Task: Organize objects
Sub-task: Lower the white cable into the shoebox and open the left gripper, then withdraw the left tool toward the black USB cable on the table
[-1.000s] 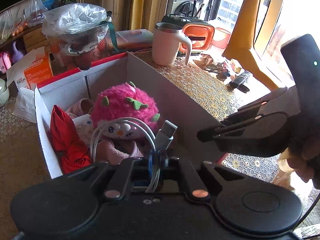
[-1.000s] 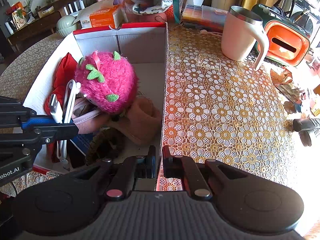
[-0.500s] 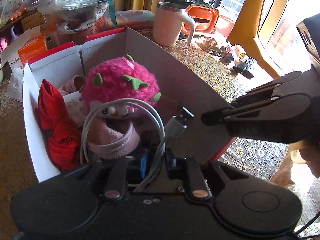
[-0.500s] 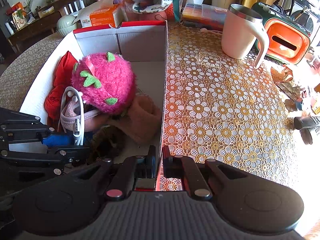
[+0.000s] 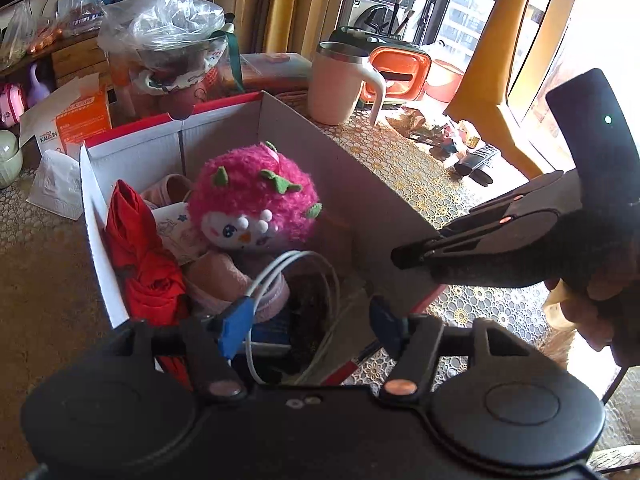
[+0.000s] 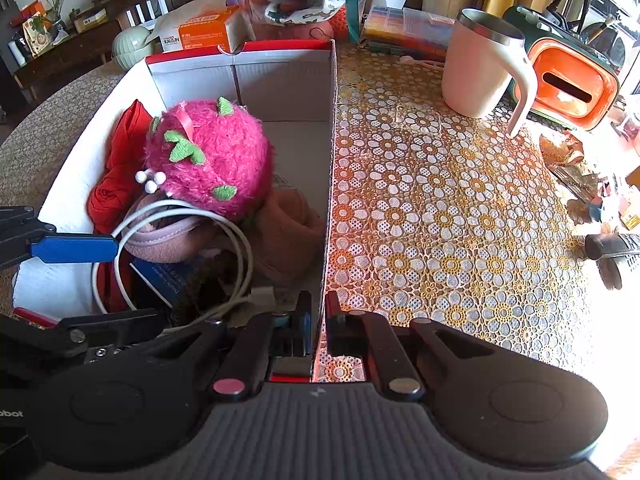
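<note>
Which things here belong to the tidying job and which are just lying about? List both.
Part of the job:
- cardboard box, its wall pinched by the right gripper
- white cable, lying in the box between the left gripper's just-opened jaws
- pink plush toy
- red cloth

Lying about:
- mug
- orange tissue box
- remote

You have one box [image 6: 280, 80], one pink toy [image 6: 216, 156], one white cable [image 6: 240, 248], one mug [image 6: 480, 76] at 1 o'clock.
</note>
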`<state>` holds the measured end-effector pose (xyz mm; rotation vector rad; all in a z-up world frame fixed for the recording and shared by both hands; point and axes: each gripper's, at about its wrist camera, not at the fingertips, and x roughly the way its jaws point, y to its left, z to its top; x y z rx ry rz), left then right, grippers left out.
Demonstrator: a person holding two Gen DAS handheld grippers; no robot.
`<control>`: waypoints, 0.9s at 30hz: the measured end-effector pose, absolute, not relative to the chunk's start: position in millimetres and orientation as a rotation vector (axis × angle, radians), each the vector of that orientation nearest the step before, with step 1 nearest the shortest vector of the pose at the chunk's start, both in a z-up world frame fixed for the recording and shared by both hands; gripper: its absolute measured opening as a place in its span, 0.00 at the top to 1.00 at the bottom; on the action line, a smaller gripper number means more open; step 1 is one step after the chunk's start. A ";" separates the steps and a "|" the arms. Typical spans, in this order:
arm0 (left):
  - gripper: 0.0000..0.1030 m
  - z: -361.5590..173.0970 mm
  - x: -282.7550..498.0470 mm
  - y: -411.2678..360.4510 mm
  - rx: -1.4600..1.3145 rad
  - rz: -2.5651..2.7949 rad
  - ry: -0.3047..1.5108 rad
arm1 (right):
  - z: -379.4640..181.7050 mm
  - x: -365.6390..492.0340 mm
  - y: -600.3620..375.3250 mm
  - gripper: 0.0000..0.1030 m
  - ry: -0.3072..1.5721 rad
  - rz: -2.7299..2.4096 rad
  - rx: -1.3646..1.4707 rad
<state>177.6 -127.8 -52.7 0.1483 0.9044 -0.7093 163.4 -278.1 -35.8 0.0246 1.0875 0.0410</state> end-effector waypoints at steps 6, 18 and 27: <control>0.31 -33.1 168.5 -107.0 0.115 -0.708 0.860 | -35.5 163.8 -276.6 0.94 1.091 0.037 0.016; 0.07 2.8 154.5 -32.5 0.085 -0.619 0.780 | -35.1 163.5 -275.1 0.94 1.096 0.029 0.010; 0.01 -11.3 144.4 12.1 0.134 -0.495 0.777 | -34.6 163.5 -273.2 0.94 1.103 0.019 -0.006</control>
